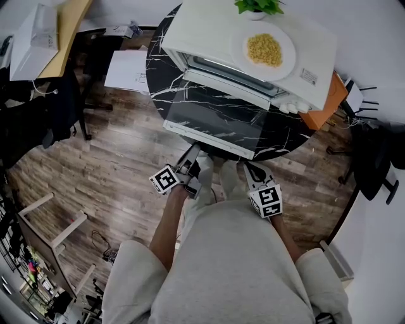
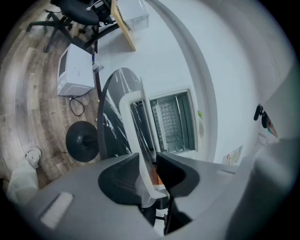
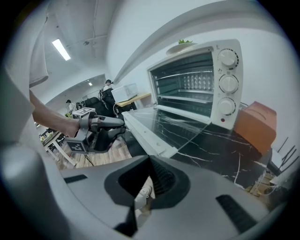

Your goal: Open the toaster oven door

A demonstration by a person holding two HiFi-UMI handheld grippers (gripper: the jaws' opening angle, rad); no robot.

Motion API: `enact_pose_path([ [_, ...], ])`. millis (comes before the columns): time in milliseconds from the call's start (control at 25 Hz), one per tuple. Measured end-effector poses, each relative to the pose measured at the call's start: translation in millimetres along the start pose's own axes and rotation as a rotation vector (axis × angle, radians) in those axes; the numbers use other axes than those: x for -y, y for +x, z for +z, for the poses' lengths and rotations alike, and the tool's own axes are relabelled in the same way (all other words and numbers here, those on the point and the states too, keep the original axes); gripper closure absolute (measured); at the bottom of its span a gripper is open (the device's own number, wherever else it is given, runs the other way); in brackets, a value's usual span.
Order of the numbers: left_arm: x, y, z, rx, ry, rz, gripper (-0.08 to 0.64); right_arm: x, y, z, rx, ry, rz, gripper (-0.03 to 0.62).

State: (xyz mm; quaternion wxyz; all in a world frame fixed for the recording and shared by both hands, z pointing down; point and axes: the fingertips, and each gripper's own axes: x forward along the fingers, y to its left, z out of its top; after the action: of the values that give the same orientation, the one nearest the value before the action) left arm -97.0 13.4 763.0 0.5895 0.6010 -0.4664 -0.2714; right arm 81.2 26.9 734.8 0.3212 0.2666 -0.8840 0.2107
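Note:
A white toaster oven [image 1: 209,25] stands on a round black marble table [image 1: 161,69]. Its glass door [image 1: 215,120] lies folded down flat toward me, and the rack inside shows in the right gripper view. My left gripper [image 1: 193,155] is at the door's front left corner. In the left gripper view the door's white front edge [image 2: 146,140] runs between the jaws of this gripper [image 2: 148,161], and a thin gap shows beside it. My right gripper [image 1: 248,168] hangs shut and holds nothing, just short of the door's right end. From there I see the oven [image 3: 225,84], the door [image 3: 168,126] and the left gripper [image 3: 117,127].
A plate of yellow food [image 1: 264,49] and a small plant [image 1: 258,6] sit on top of the oven. An orange box [image 1: 329,101] stands right of it. White papers [image 1: 126,69] lie left of the table. Wooden floor, desks and chairs surround it.

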Motion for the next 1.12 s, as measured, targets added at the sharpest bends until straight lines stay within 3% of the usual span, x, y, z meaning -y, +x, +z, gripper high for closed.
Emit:
enact_pose_path([
  [520, 36, -5, 14, -0.099, 0.582, 0.108, 0.549, 1, -4, 24, 0.052, 0.001, -0.011, 0.578],
  [680, 53, -3, 14, -0.16, 0.818, 0.117, 0.549, 2, -5, 34, 0.075, -0.006, -0.019, 0.578],
  [920, 81, 3, 14, -0.208, 1.087, 0.127, 0.549, 5, -9, 50, 0.115, -0.007, -0.042, 0.578],
  [1000, 92, 6, 14, -0.216, 1.155, 0.117, 0.549, 8, -11, 58, 0.135, -0.008, -0.054, 0.578],
  [1120, 107, 12, 17, -0.208, 1.197, 0.095, 0.549, 14, -14, 73, 0.167, -0.014, -0.073, 0.578],
])
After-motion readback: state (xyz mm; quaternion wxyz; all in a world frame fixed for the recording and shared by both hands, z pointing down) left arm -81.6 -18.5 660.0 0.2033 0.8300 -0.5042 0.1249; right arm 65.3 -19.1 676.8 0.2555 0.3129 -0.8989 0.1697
